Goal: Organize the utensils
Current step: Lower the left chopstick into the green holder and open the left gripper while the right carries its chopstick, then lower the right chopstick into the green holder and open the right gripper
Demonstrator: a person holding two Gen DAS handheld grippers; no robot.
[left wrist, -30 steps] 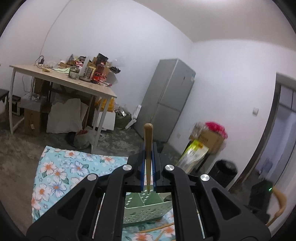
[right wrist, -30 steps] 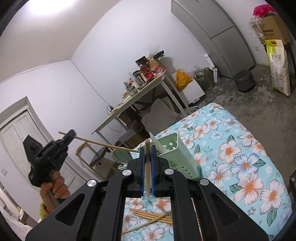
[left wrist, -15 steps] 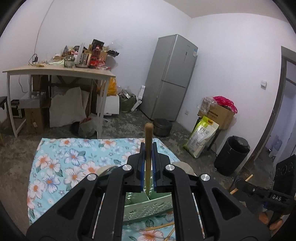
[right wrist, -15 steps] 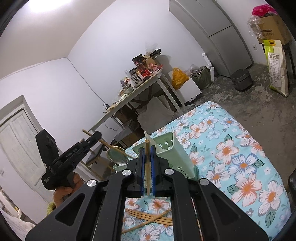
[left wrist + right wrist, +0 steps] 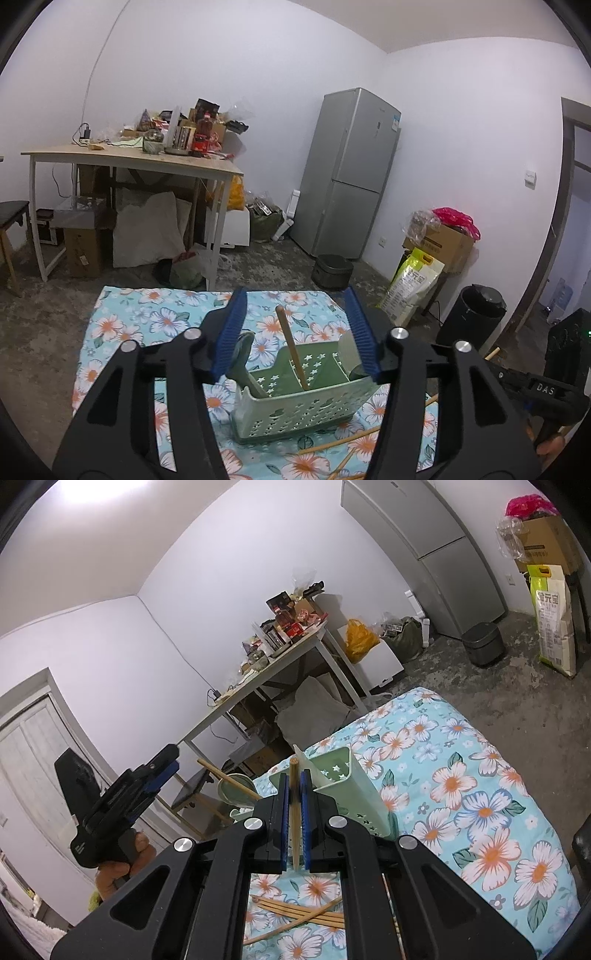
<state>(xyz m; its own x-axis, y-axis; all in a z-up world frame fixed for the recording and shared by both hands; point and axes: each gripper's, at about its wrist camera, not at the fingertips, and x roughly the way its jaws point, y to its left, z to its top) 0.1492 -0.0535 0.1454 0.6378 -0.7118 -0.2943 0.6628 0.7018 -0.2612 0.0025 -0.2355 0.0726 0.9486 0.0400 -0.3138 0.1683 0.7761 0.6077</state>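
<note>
My right hand-held gripper, clamped on an upright chopstick, has the green caddy just beyond, upper right; my left hand-held gripper is opening, nothing pressed between.

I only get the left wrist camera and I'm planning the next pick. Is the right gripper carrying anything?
Observer: Yes. The right gripper is shut on a chopstick, held upright between its pads.
Operator: Are many left on the cloth? I see only a few ends.
Observer: A small crossed pile of sticks lies on the floral cloth, just below the right gripper.
Operator: Is my left gripper clear of the stick in the basket?
Observer: Seen from the side, yes. The left gripper is off to one side of the green basket with its jaws opening. The leaning stick ends just short of its pads.
</note>
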